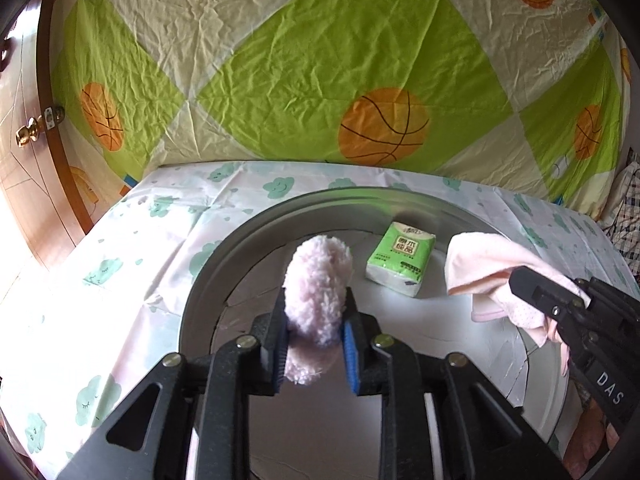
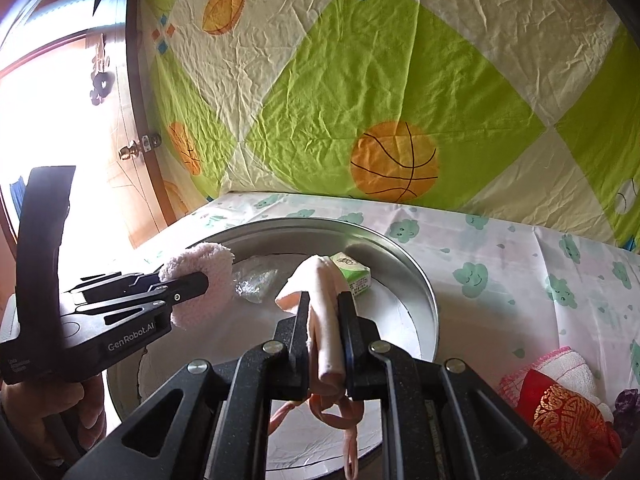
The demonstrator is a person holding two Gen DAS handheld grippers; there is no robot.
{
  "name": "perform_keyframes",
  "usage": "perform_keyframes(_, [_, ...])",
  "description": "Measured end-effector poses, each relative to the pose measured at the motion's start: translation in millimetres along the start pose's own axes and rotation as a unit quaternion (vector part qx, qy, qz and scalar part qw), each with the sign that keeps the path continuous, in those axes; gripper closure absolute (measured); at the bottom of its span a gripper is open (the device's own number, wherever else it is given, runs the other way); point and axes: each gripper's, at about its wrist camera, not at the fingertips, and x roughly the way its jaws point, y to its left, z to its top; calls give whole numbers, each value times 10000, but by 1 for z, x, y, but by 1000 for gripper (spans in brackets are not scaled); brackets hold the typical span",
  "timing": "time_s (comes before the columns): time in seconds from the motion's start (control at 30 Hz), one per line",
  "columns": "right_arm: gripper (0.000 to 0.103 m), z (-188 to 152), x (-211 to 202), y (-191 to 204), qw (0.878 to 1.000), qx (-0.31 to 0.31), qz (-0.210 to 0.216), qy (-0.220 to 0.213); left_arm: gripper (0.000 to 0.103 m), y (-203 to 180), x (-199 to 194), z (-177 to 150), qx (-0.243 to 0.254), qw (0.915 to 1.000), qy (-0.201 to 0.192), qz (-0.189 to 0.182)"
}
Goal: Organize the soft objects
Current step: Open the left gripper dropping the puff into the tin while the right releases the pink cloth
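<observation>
Left wrist camera first: on our far left we see only the white table cover printed with green clouds (image 1: 132,248), then the round grey metal tray (image 1: 208,264) over which both tools hang. Our left gripper (image 1: 314,344) is clamped on a fluffy pale pink plush pad (image 1: 318,280), the blue finger pads squeezing it at its waist so the top bulges above the fingers. Just beyond it, lying flat on the tray floor, is a green and white pack of tissues (image 1: 402,258), and to the right of that our right gripper (image 1: 552,300) pinches a soft pale pink folded cloth (image 1: 488,264), held clear of the tray floor. From the right wrist camera we see the cloth bunched between the closed fingers with loose pink loops hanging beneath, and a crumpled clear plastic wrapper (image 2: 256,280) lying in the tray between the two tools. Further right, outside the tray, a red and white embroidered cloth (image 2: 560,396) waits on the table. We judge that the step is to set both soft pieces down in the tray. To do it well we should lower each over bare floor, keep the cloth off the tissues and wrapper, let the dangling loops land inside the rim, and open the fingers only once the fabric rests, since plush springs back.
</observation>
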Motion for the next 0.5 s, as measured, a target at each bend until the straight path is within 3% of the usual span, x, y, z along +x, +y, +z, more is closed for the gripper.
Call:
perform_keyframes(0.07, [80, -1, 6, -1, 9999, 52, 35, 130, 59, -1, -1, -1, 27, 9999, -34, 121])
perform_keyframes(0.13, [49, -2, 8, -2, 9998, 94, 35, 175, 37, -1, -5, -2, 8, 9998, -131, 118])
perform_keyframes(0.2, [32, -4, 5, -2, 9998, 126, 8, 125, 33, -1, -10, -3, 2, 9997, -223, 135])
perform_keyframes(0.5, [32, -9, -43, -12, 9992, 167, -125, -343, 20, -9, -46, -20, -59, 9975, -676, 220])
